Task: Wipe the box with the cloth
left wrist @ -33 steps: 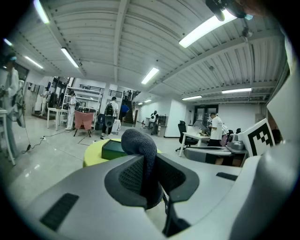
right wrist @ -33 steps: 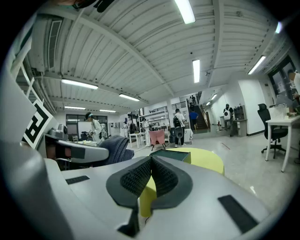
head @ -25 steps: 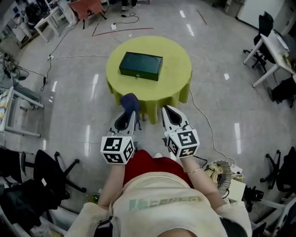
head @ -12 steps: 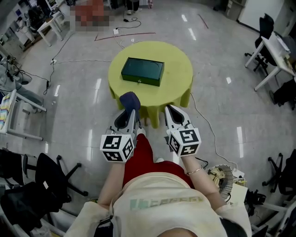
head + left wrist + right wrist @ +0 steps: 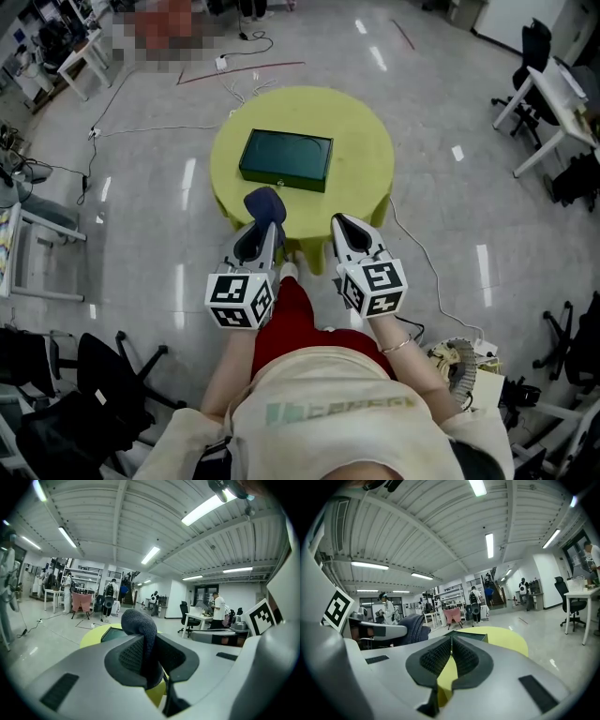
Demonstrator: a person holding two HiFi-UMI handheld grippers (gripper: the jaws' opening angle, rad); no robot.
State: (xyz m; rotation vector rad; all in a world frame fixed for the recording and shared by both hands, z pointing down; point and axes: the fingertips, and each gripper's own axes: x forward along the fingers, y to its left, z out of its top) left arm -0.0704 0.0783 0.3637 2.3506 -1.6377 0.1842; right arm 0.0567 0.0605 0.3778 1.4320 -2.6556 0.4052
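A dark green flat box (image 5: 286, 159) lies on a round table under a yellow-green cloth (image 5: 361, 131). My left gripper (image 5: 263, 223) is shut on a dark blue cloth (image 5: 265, 203), which bulges above the jaws (image 5: 139, 625). It hangs in the air short of the table's near edge. My right gripper (image 5: 341, 225) hangs beside it, jaws shut with nothing between them. In the right gripper view the box (image 5: 473, 637) and the yellow table (image 5: 506, 639) show beyond the jaws, with the blue cloth (image 5: 415, 627) at the left.
Grey glossy floor surrounds the table. Office chairs (image 5: 112, 361) stand at lower left, white desks (image 5: 553, 103) and chairs at right. Cables (image 5: 234, 75) trail on the floor behind the table. A fan-like object (image 5: 455, 356) sits at lower right. People (image 5: 216, 611) stand far off.
The table and box have shifted slightly in the head view as the head moved. Both grippers keep nearly the same pose, the left still holding the cloth.
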